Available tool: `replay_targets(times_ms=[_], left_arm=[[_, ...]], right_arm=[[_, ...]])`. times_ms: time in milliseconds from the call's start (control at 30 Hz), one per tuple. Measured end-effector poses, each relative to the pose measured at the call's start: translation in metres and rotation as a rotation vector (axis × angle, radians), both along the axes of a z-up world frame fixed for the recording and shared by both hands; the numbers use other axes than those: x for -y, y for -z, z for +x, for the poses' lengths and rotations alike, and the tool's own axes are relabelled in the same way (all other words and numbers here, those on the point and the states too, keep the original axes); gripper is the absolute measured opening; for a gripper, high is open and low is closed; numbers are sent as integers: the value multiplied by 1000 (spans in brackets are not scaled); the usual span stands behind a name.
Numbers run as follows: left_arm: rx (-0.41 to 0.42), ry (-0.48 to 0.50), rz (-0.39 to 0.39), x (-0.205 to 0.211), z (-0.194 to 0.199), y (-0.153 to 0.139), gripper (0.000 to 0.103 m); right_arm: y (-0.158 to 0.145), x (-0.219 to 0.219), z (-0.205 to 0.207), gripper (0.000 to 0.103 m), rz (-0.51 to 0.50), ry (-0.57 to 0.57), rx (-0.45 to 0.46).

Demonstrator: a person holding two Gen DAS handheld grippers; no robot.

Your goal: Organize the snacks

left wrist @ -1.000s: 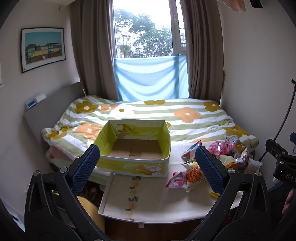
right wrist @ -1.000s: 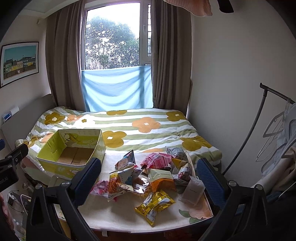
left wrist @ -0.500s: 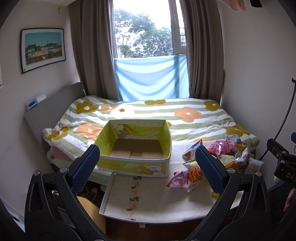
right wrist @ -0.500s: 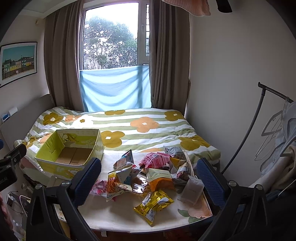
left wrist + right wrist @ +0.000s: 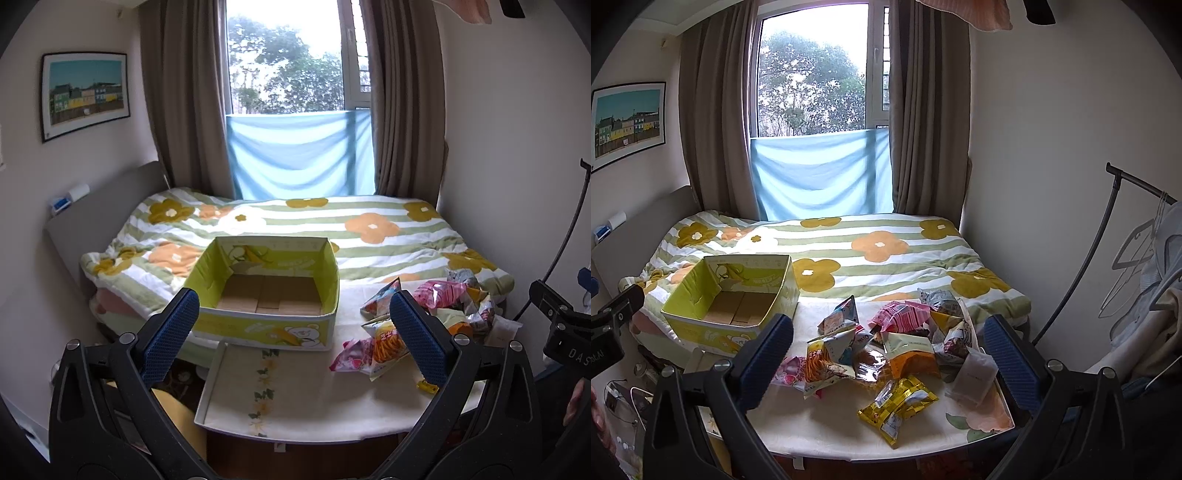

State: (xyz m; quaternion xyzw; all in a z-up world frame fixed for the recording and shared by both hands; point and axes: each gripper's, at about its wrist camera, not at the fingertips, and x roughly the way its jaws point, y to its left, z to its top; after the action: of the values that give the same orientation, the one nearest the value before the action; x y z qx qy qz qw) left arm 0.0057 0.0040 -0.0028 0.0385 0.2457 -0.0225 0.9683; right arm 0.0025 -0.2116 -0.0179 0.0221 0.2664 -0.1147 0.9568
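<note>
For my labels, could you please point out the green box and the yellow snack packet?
green box (image 5: pixel 258 328): left wrist view, front wall.
yellow snack packet (image 5: pixel 899 404): right wrist view, wrapper's middle.

A home bedroom: a bed (image 5: pixel 295 225) under a flower-print quilt fills the middle of the frame, brown curtains (image 5: pixel 184 96) flank the window at top centre, a framed picture (image 5: pixel 85 94) hangs upper left, clothes hangers (image 5: pixel 1137 251) at right.

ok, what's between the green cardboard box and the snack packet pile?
Only bare cream tabletop between green cardboard box and snack packet pile, seen in right wrist view.
</note>
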Motion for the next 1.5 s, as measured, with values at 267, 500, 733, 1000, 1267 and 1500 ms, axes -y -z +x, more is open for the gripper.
replay_targets(times_ms=[267,500,733,1000,1267,1500], left_arm=[[-1,0,0,0,1,-1,102],[-11,0,-3,1,3,-1,102],[-78,45,-15,16,22,11,102],[-245,67,-34,61,57,60,102],[-421,102,-24,106,99,127,102],[-539,191,-54,127,142,174,100]], right_arm=[[0,-3,-1,103,0,1,-1],[1,-4,-3,103,13,-12,-10],[8,12,6,103,33,-2,-57],[50,52,26,103,67,14,-175],[121,84,54,103,151,-4,-334],[178,88,71,103,295,-7,-462]])
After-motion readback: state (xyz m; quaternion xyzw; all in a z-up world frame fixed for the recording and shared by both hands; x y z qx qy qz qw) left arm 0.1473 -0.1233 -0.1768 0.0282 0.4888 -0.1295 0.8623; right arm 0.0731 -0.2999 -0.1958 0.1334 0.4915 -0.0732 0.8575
